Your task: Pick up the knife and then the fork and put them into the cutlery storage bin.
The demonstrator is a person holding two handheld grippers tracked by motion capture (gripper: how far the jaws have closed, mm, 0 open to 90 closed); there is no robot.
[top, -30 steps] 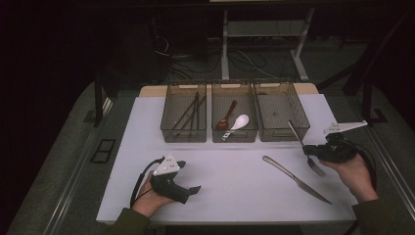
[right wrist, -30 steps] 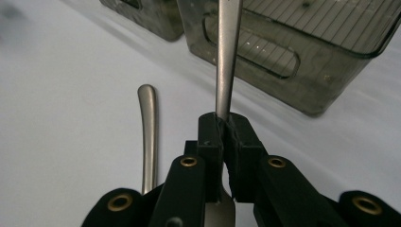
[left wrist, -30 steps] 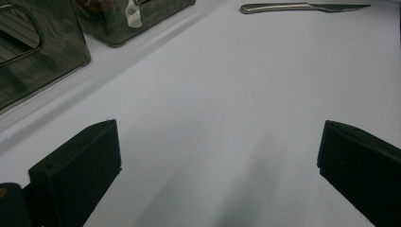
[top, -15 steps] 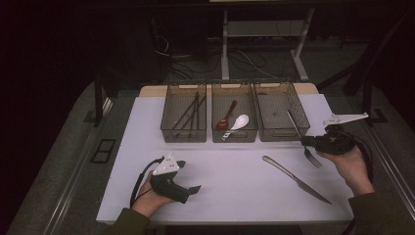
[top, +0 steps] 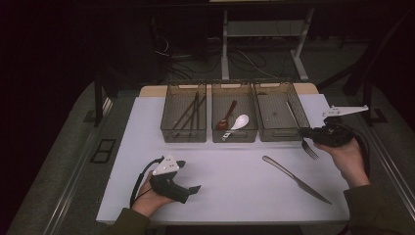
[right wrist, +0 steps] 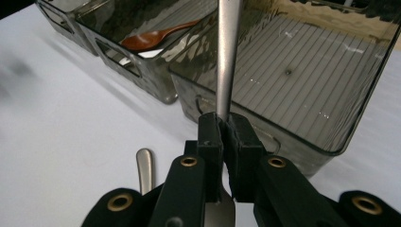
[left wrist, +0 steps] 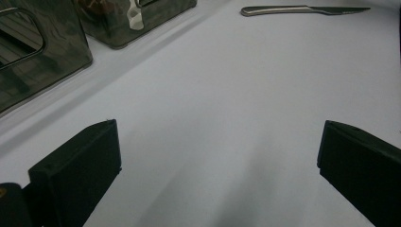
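While my left gripper (top: 195,188) rests spread and empty on the white table (top: 235,181), the knife (top: 296,179) lies ahead of it, and my right gripper (top: 304,132) clamps the fork (right wrist: 227,56), handle over the empty right bin (top: 280,113) of 3.

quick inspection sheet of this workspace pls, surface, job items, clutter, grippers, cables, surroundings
surface: white table top, a wooden edge behind the bins
job's things: fork clamped near its neck, handle reaching over the empty right bin; knife flat on the table
clutter: middle bin holds a brown spoon and a white spoon; left bin holds dark sticks
grippers: right gripper shut on the fork; left gripper open, resting low over the table
cables: black cable loops from the left gripper
surroundings: dark; table legs and floor wires behind
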